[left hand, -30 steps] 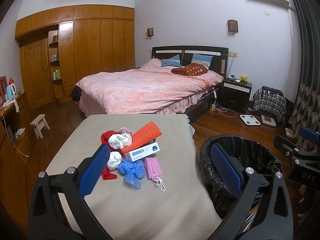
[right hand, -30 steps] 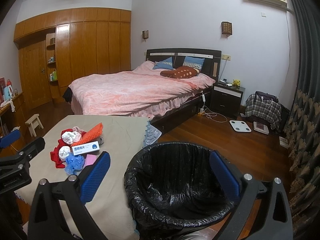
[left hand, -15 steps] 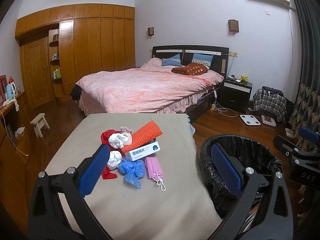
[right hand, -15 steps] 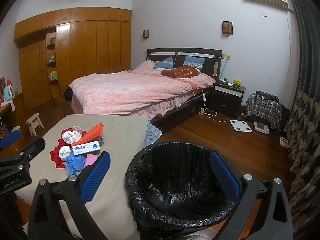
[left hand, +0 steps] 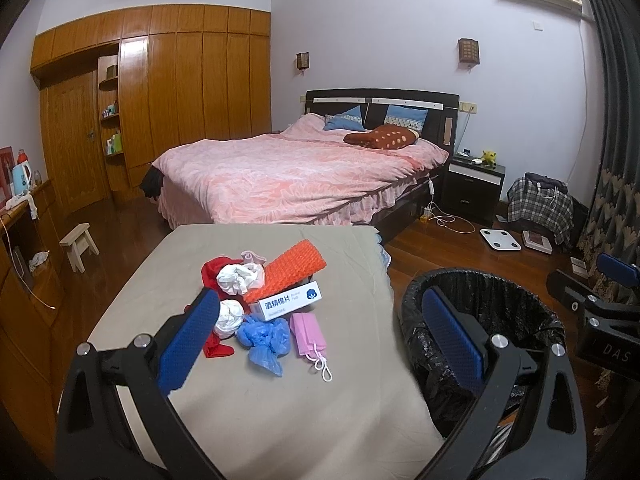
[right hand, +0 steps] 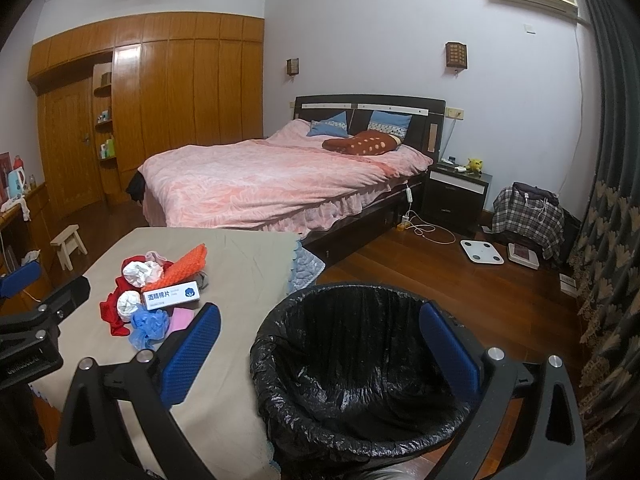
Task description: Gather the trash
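A pile of trash lies on the beige-covered table (left hand: 280, 400): a white box (left hand: 289, 302) with blue print, an orange mesh piece (left hand: 292, 270), crumpled white paper (left hand: 239, 278), a blue plastic wad (left hand: 264, 338), a pink mask (left hand: 308, 332) and red cloth (left hand: 212, 272). A bin with a black liner (right hand: 352, 364) stands right of the table. My left gripper (left hand: 320, 336) is open and empty, above the table short of the pile. My right gripper (right hand: 320, 348) is open and empty above the bin.
A bed with a pink cover (left hand: 296, 176) stands beyond the table. A wooden wardrobe (left hand: 160, 112) fills the left wall, with a small stool (left hand: 78, 244) on the floor. A nightstand (left hand: 474, 192), a scale (left hand: 500, 239) and a plaid bag (left hand: 540, 204) sit at right.
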